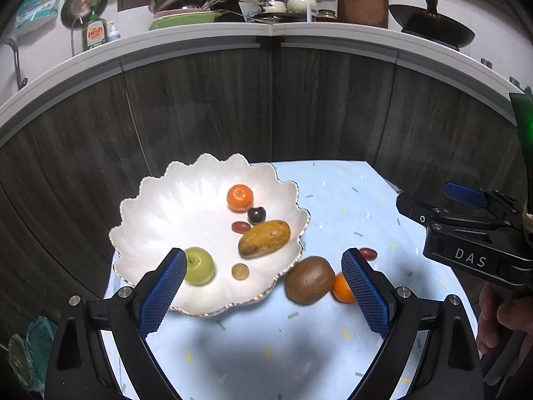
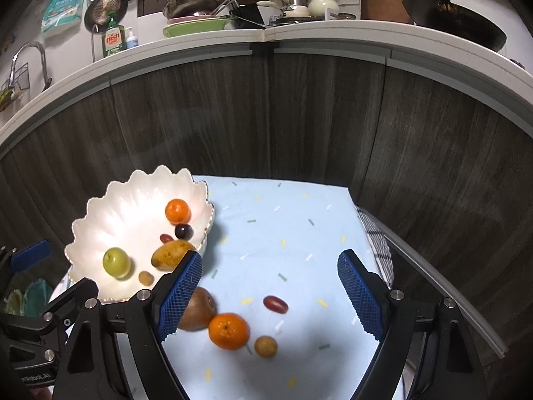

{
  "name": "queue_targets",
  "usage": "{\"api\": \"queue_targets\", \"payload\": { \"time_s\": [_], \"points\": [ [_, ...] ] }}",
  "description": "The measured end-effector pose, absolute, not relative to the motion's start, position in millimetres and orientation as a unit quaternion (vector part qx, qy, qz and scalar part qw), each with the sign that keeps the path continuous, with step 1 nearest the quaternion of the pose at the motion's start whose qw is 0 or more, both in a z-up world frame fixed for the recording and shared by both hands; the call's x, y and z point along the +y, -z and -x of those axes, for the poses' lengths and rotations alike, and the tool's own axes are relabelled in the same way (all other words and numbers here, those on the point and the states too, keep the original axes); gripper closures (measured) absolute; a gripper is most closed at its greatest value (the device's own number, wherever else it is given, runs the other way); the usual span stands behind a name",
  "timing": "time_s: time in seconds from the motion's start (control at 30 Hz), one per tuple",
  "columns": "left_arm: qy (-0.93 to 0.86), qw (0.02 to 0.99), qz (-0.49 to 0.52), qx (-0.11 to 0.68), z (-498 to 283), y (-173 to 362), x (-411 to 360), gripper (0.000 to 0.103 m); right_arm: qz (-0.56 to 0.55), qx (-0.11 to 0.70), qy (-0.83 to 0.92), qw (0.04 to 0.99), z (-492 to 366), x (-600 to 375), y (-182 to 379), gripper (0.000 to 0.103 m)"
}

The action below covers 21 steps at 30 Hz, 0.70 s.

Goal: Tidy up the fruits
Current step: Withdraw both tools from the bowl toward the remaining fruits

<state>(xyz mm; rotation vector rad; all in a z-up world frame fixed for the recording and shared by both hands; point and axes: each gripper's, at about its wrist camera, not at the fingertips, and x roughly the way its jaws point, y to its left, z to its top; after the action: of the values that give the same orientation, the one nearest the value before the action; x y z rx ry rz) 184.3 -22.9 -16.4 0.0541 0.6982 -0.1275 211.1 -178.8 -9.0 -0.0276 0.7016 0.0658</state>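
Observation:
A white scalloped bowl [image 1: 160,206] [image 2: 110,213] holds an orange [image 1: 240,197], a dark cherry [image 1: 256,215], a red grape [image 1: 241,227], a mango [image 1: 264,238], a green apple [image 1: 199,265] and a small tan fruit [image 1: 240,271]. On the light blue cloth lie a kiwi [image 1: 309,280] [image 2: 199,310], an orange [image 2: 229,330], a red grape [image 2: 275,304] and a small tan fruit [image 2: 266,346]. My left gripper [image 1: 265,288] hangs open above the bowl's near rim and the kiwi. My right gripper [image 2: 269,295] is open over the loose fruit, holding nothing.
The cloth-covered table [image 2: 293,226] stands against dark wood cabinet fronts [image 1: 266,106]. A white counter [image 1: 266,33] above carries pans, dishes and a soap bottle. A checked towel [image 2: 378,250] lies at the table's right edge. A hand [image 1: 499,320] holds the right gripper.

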Motion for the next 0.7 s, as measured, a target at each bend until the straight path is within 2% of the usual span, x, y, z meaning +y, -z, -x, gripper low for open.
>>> {"api": "queue_targets", "payload": {
  "time_s": [0.7],
  "points": [
    [0.089, 0.92, -0.057, 0.378, -159.1, 59.7, -40.5, 0.008, 0.037, 0.374, -0.067, 0.924, -192.2, -181.9, 46.1, 0.019]
  ]
}}
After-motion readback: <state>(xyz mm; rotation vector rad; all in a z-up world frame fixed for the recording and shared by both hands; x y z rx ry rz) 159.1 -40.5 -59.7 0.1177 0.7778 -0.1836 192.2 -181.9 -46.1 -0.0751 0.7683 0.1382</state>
